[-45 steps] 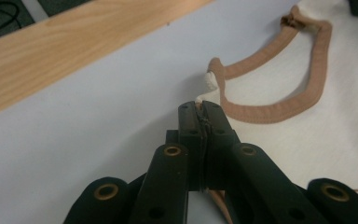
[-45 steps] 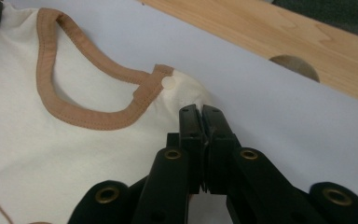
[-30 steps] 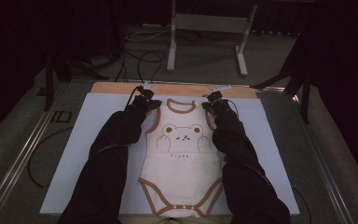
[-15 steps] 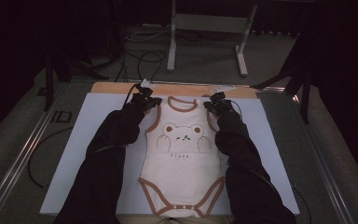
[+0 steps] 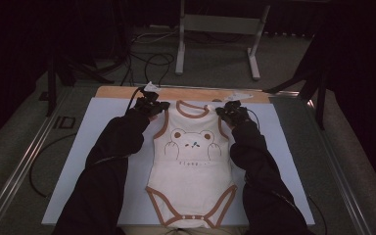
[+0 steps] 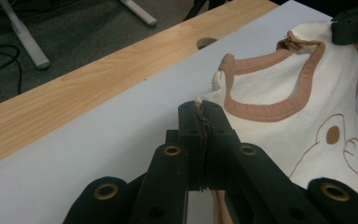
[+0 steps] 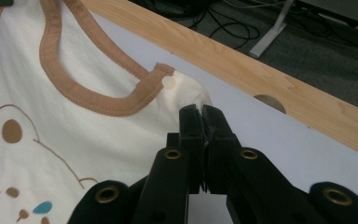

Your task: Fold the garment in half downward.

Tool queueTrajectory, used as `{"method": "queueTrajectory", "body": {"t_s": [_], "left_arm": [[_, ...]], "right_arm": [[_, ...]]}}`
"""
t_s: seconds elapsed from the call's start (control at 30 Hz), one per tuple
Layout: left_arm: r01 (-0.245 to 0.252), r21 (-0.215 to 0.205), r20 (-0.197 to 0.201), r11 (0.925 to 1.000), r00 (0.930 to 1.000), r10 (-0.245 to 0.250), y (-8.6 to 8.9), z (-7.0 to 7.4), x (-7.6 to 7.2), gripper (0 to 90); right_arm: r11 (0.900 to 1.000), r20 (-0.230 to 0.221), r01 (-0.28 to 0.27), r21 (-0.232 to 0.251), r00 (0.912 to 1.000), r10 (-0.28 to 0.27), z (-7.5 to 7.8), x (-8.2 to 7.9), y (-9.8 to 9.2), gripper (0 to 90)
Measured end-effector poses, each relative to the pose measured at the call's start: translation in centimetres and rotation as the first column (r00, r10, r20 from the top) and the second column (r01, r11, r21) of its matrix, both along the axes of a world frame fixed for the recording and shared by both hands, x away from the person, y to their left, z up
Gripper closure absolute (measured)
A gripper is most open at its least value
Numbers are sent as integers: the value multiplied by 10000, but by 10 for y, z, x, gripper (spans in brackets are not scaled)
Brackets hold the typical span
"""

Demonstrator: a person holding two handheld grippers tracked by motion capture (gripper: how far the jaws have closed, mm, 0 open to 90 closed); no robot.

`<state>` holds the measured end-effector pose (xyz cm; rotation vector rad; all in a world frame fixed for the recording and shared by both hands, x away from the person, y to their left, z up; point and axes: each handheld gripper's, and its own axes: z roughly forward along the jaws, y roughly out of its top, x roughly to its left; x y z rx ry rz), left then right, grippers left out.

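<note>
A cream baby bodysuit (image 5: 191,166) with brown trim and a bear printed on the chest lies face up on the white sheet (image 5: 284,147) that covers the table, its snap end toward the person and its neckline toward the bare wooden strip (image 5: 210,93) at the far edge. The person reaches forward with both sleeved arms, one gripper at each shoulder strap. The left gripper (image 6: 203,110) has its jaws pressed together on the corner of the left strap; a sliver of cream cloth pokes out between the tips. The right gripper (image 7: 199,112) looks just as tightly closed at the other strap, though from that view I can't quite say how much fabric sits inside the pinch, since the cloth bunches right against the tips. Holding both shoulders at once makes sense: it keeps the top edge level and spread, so the garment can be lifted or folded without twisting. The neckline (image 6: 279,105) already puckers and rises off the sheet between the two grips, while the lower half lies flat, which suggests a fold toward the snaps
</note>
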<state>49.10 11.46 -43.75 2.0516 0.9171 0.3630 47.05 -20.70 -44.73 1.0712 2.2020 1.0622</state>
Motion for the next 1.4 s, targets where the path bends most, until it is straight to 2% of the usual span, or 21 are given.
{"method": "queueTrajectory", "body": {"t_s": [0.27, 0.37, 0.5, 0.7, 0.93, 1.4], "left_arm": [[153, 6, 63, 9999, 9999, -153, 0, 4, -11, 894], [192, -55, 41, 9998, 9998, -192, 2, 6, -15, 894], [267, -198, 68, 9994, 9996, -266, 6, 7, -21, 894], [367, -267, 88, 9990, 9993, -365, 7, 9, -29, 894], [573, -197, 197, 9982, 9982, -569, 7, 15, -42, 894], [789, -303, 389, 9964, 9962, -777, 12, 21, -69, 894]], "right_arm": [[9998, 195, -188, 39, 9996, 187, 5, -11, 1, 885], [9996, 279, -214, 199, 9994, 209, 7, -15, 1, 885], [9993, 375, -339, 123, 9987, 334, 7, -22, 1, 884], [9989, 492, -378, 279, 9981, 364, 9, -30, 0, 885], [9983, 849, -552, 199, 9950, 533, 14, -46, 2, 884], [9952, 1169, -814, 539, 9903, 747, 16, -78, -1, 884]]}}
